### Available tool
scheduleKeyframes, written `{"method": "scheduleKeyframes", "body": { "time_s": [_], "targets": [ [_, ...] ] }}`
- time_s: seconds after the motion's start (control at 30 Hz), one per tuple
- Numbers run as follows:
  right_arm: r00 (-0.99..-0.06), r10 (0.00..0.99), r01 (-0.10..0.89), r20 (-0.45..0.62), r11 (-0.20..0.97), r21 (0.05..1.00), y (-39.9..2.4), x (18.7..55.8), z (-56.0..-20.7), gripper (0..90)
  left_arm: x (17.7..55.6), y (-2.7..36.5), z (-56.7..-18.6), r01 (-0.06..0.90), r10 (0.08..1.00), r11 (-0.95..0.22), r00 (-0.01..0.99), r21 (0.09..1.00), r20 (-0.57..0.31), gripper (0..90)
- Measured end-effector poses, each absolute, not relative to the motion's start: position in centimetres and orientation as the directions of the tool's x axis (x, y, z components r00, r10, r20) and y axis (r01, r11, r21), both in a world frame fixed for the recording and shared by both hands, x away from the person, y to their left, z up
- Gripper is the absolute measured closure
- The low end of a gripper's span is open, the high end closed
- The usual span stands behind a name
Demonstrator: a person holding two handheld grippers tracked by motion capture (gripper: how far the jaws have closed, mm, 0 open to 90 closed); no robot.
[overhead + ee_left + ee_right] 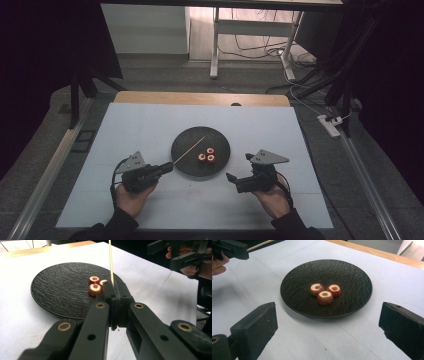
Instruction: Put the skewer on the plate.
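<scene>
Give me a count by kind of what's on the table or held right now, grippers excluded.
Plate: 1
Cored red fruit pieces: 3, clustered on the plate
Skewer: 1, held in the left gripper
Total: 5

The room around my table (150,200) is dim, its corners falling to black in the high view; light comes from the bright strip of floor beyond the far edge; the white top is evenly lit, greyish, with only soft shadows. From my left gripper (113,293) the near jaws are large and blurred; the plate (60,292) shows sharp texture with a faint sheen; the top left glares white. From my right gripper (327,327) the jaws are soft-edged, the fruit rings (325,293) crisp; the far corner washes out.
</scene>
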State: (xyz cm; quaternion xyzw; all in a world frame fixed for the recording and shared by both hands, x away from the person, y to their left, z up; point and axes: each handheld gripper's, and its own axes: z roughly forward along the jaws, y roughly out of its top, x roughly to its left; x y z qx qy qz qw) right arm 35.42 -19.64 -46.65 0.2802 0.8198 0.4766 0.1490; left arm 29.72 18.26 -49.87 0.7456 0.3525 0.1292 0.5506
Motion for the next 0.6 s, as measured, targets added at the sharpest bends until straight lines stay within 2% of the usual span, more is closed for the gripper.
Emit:
{"method": "scheduleKeyframes", "body": {
  "time_s": [0.37,0.6],
  "targets": [
    [-0.770,0.638,0.341,0.010,0.399,0.851,-21.7,34.3,-47.2,1.7,31.9,17.4,-50.9,0.431,0.687,-0.185,0.699,0.883,-0.198,89.0],
    [-0.753,0.658,0.355,-0.013,0.423,0.834,-22.8,33.8,-47.7,1.7,33.8,16.6,-52.1,0.497,0.716,-0.235,0.669,0.835,-0.197,88.9]
  ]
}}
